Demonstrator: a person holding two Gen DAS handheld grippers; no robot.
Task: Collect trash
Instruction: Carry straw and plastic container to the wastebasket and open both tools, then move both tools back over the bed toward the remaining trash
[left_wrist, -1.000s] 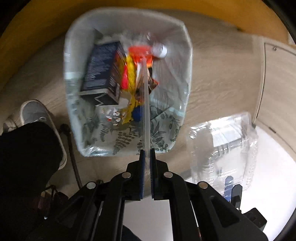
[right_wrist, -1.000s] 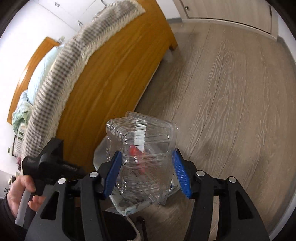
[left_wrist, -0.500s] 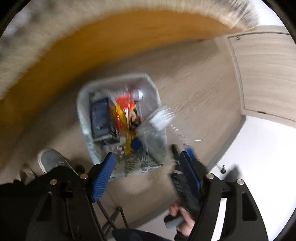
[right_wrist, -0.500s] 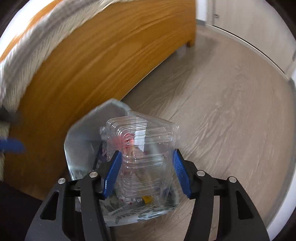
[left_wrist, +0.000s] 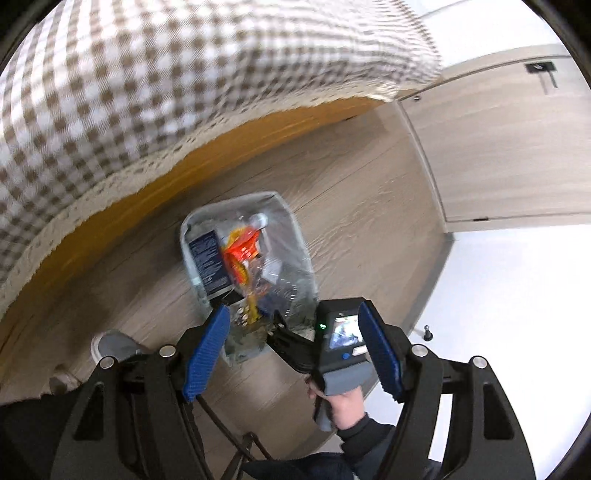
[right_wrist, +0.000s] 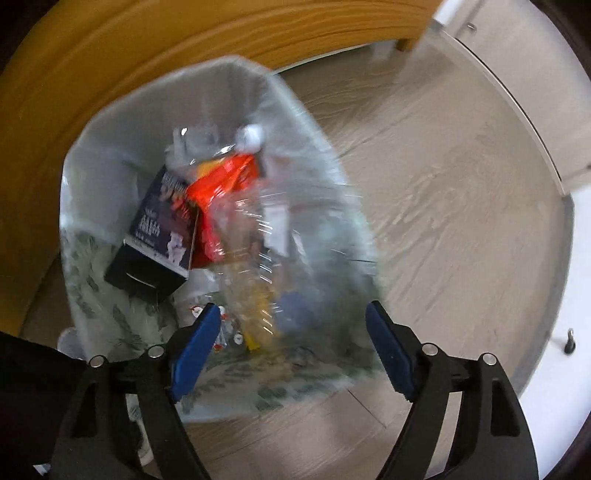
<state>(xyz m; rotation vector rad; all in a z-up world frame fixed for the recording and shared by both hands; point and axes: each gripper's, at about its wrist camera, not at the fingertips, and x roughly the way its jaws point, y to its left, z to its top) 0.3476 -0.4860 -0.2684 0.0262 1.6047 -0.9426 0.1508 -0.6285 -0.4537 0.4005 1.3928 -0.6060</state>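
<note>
Right gripper (right_wrist: 291, 347) pointing down over the waste bin (right_wrist: 110, 122), its blue pads spread wide; the jaws have just been opening, and no pad presses on anything. The clear plastic clamshell container (right_wrist: 258, 229) lies below them inside the bin, smeared by motion blur so that its outline is hard to trace. Beside it sit a dark blue carton (right_wrist: 159, 236) and an orange wrapper (right_wrist: 218, 184); smaller items under them cannot be identified. Left gripper (left_wrist: 295, 350) is high above the floor, released and empty. Through its gap appear the bin (left_wrist: 192, 225), partly hidden, and the hand (left_wrist: 345, 404) gripping the right tool. A checked blanket (left_wrist: 166, 74) overhangs the wooden bed frame (right_wrist: 184, 48).
</note>
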